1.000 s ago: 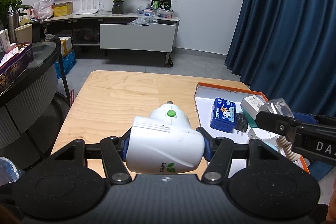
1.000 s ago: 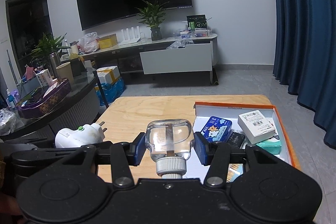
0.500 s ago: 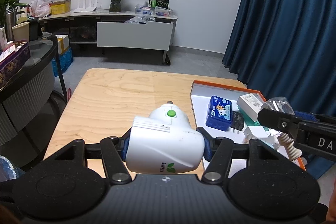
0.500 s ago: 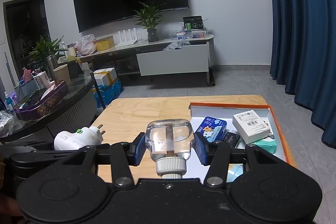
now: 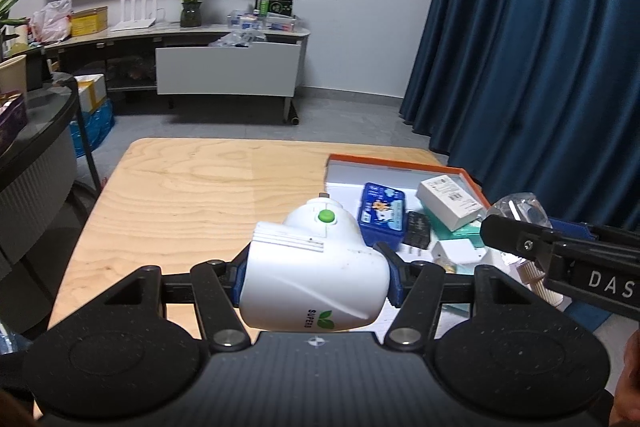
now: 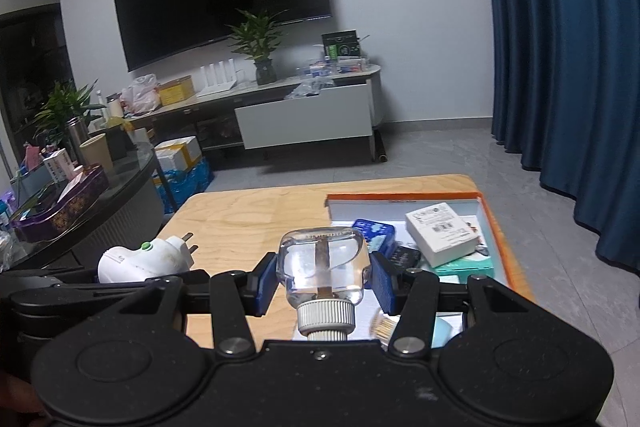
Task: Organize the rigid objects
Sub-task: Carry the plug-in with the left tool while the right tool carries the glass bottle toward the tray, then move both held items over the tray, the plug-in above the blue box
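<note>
Two claws were loaded at once: our left claw [image 5: 314,273] was clamped across the white plug-in vaporizer [image 5: 316,267], and our right claw [image 6: 322,281] was closed on the clear liquid bottle [image 6: 322,261], its ribbed white cap toward the camera. Both things hung above the wooden worktop [image 5: 192,203], with the orange-rimmed box [image 5: 400,163] lying on its right part, already holding a blue tin [image 5: 382,215], a white carton [image 5: 448,201] and a black adapter [image 5: 416,233]. We judged the step in hand to be carrying these two pieces to the box, or perhaps joining them first; which, we could not tell. To do it well, we thought it best to move one claw at a time, keep each grip firm on the smooth plastic, lower each piece onto a bare patch of the box floor rather than onto the stacked cartons, and let go only once it rested flat. Our left view showed the vaporizer's green button and the leaf logo on its shell, yet of the bottle only a corner behind the other claw's arm. Our right view showed the vaporizer's plug prongs [image 6: 190,247], the wick inside the bottle, and the box's right-hand rim [image 6: 500,239].
</note>
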